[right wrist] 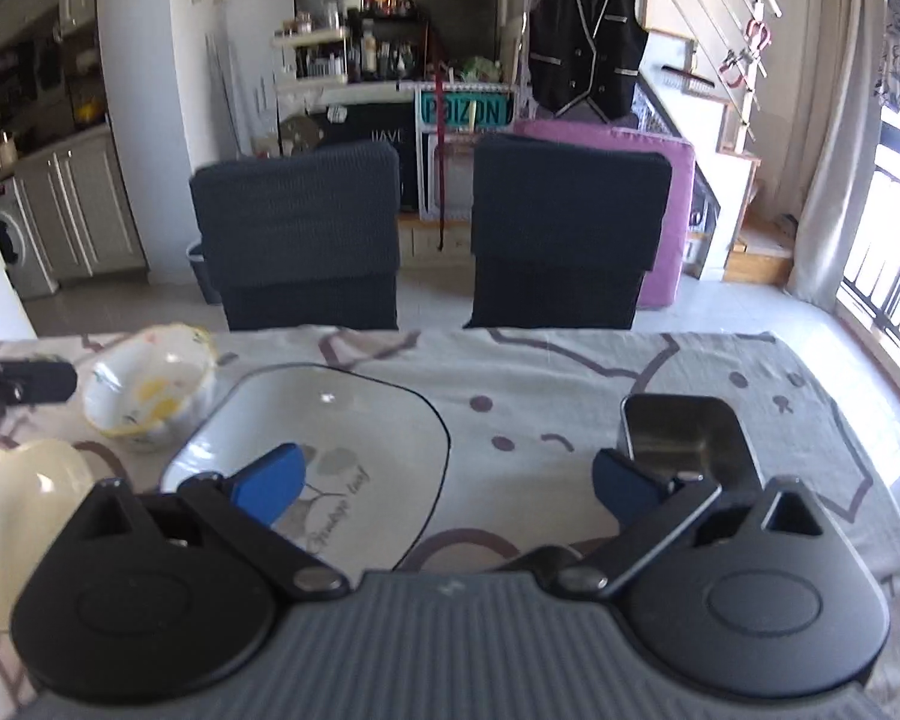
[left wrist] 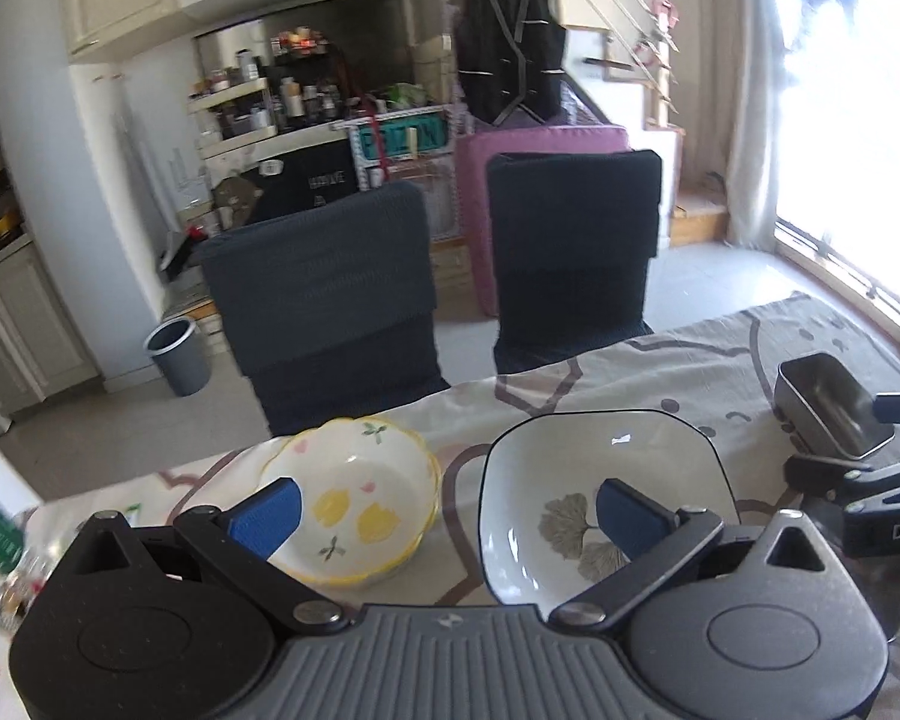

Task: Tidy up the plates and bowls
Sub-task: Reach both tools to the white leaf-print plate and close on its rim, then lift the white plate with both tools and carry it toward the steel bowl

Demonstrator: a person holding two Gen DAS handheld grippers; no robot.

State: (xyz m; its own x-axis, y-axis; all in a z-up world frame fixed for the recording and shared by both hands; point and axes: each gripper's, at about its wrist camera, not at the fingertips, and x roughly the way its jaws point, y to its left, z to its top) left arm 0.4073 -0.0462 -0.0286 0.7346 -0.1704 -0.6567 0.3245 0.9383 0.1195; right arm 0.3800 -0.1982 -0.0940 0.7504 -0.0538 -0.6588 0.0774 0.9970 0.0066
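A yellow-rimmed floral bowl sits on the tablecloth beside a square white plate with a black rim and leaf print. A square steel tin rests to the right of the plate. A cream bowl lies at the left edge of the right wrist view. My left gripper hovers open above the gap between bowl and plate. My right gripper is open between the plate and the tin, holding nothing; its fingers show at the right edge of the left wrist view.
Two dark-covered chairs stand at the table's far edge. The patterned tablecloth spreads wide to the right. A green packet and a jar sit at the table's left end. A grey bin stands on the floor.
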